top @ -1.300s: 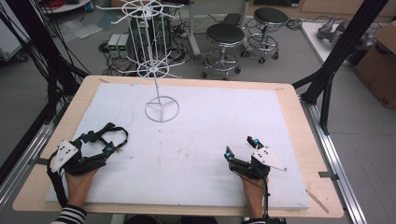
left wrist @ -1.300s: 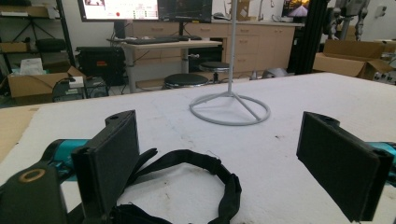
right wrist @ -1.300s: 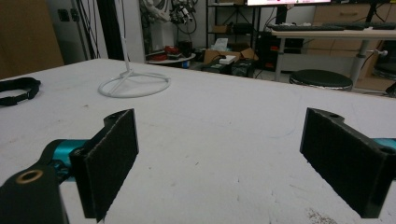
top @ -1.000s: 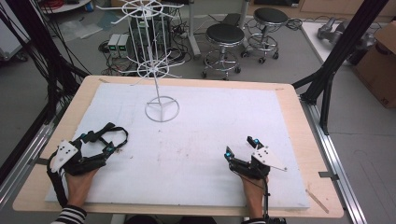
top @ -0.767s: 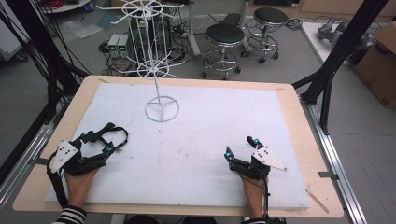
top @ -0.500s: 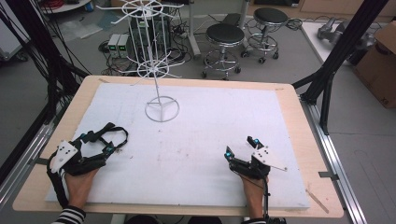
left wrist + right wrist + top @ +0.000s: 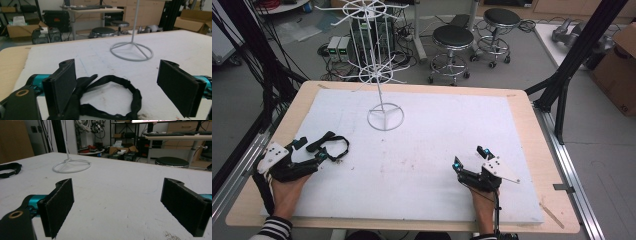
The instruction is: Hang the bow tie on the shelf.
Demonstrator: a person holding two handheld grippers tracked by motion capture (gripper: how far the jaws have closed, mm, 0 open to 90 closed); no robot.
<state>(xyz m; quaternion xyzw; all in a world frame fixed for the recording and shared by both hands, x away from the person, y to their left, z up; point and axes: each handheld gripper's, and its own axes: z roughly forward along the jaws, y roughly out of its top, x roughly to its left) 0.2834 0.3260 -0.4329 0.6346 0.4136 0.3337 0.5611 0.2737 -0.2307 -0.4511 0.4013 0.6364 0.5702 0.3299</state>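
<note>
A black strap loop (image 7: 331,146) lies on the white table cover at the near left; it also appears as the strap (image 7: 112,96) and, far left, the strap (image 7: 10,169). My left gripper (image 7: 311,151) rests on the table, open, with the strap between and just ahead of its jaws; the same gripper (image 7: 125,87) has one pad touching the strap's end. My right gripper (image 7: 468,157) stands open at the near right, and this gripper (image 7: 117,207) holds nothing. A white wire display stand (image 7: 382,75) rises at the back centre, its ring base (image 7: 131,51) on the cover.
The white cover (image 7: 437,135) lies on a wooden table (image 7: 532,120). Black frame posts (image 7: 577,55) stand at both sides. Two stools (image 7: 453,47), cables and a cardboard box (image 7: 619,65) are on the floor beyond the far edge.
</note>
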